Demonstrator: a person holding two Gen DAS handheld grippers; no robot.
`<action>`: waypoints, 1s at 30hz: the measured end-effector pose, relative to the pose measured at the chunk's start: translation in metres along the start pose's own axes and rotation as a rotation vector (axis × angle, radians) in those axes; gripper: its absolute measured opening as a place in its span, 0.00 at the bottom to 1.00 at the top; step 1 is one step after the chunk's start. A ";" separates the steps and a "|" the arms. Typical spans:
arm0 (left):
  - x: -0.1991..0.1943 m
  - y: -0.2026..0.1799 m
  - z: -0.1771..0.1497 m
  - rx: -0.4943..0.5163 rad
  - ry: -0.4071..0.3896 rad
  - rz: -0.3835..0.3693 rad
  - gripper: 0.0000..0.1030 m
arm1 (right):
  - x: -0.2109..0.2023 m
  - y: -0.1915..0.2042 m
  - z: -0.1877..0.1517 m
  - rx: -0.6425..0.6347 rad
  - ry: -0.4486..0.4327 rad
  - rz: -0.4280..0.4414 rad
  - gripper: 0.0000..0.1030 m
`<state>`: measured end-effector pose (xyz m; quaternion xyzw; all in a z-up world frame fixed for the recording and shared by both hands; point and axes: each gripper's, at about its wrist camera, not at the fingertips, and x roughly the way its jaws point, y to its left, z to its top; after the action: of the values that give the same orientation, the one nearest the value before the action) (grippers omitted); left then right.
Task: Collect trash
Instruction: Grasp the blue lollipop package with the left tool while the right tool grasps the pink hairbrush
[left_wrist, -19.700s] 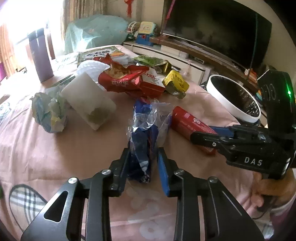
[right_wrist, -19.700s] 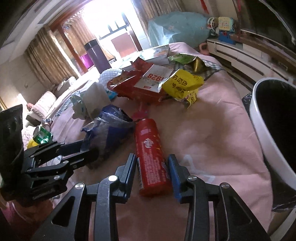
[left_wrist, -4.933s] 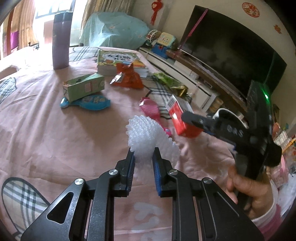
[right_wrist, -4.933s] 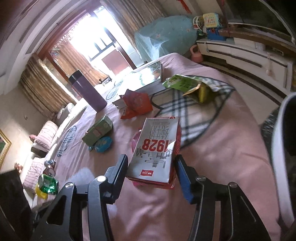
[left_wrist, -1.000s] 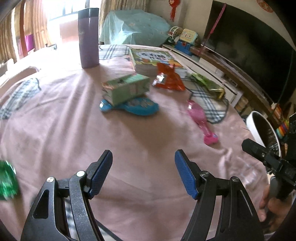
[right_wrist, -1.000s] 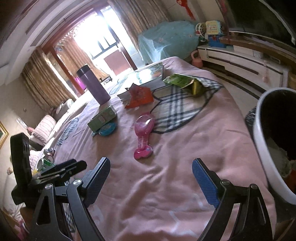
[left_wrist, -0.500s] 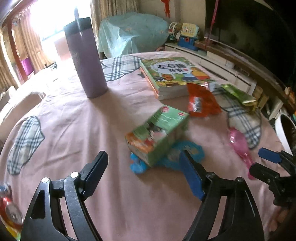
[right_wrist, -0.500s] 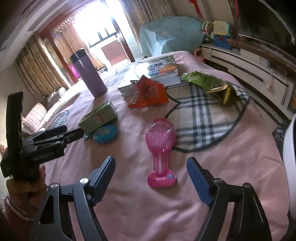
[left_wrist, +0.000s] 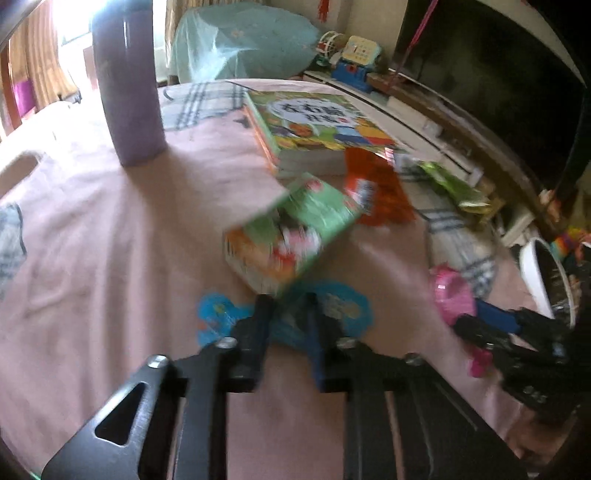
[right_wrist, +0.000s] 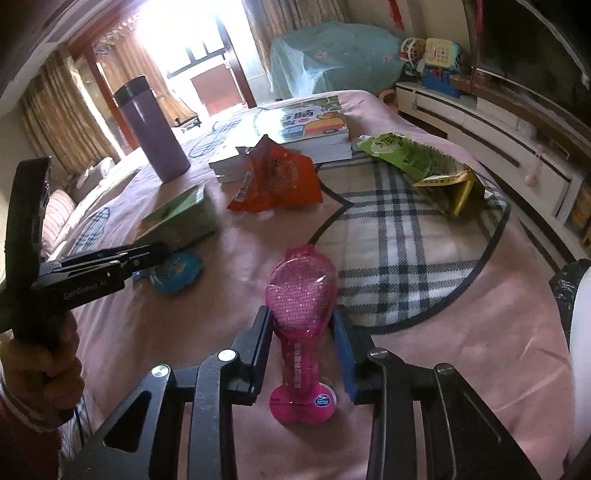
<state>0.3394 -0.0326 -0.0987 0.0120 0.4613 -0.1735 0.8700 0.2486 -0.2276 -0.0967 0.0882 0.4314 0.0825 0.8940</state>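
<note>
Nearest, right gripper (right_wrist: 301, 356) closing from wide around pink blister pack (right_wrist: 301, 299) on the pink cloth, left gripper (left_wrist: 288, 328) closing from wide on blue wrapper (left_wrist: 343, 306) just before green carton (left_wrist: 291, 236); beyond, orange bag (right_wrist: 277, 177) uncollected; two pickups begun together.

Pink plastic blister pack (right_wrist: 301, 317) laid flat near the bedspread's front edge, blue round packet (left_wrist: 332, 308) flat beside it, green carton (left_wrist: 291, 236) resting tilted on that packet
</note>
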 end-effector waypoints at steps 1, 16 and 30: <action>-0.004 -0.006 -0.006 0.003 0.000 0.001 0.14 | -0.002 0.000 -0.001 0.000 0.001 0.008 0.32; -0.053 -0.046 -0.050 0.071 -0.042 0.039 0.47 | -0.053 -0.014 -0.043 0.044 -0.032 0.093 0.31; 0.013 -0.050 -0.018 0.312 0.043 0.066 0.43 | -0.045 -0.046 -0.035 0.113 -0.032 0.144 0.31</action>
<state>0.3158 -0.0804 -0.1123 0.1659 0.4468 -0.2141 0.8526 0.1966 -0.2792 -0.0941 0.1708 0.4134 0.1208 0.8862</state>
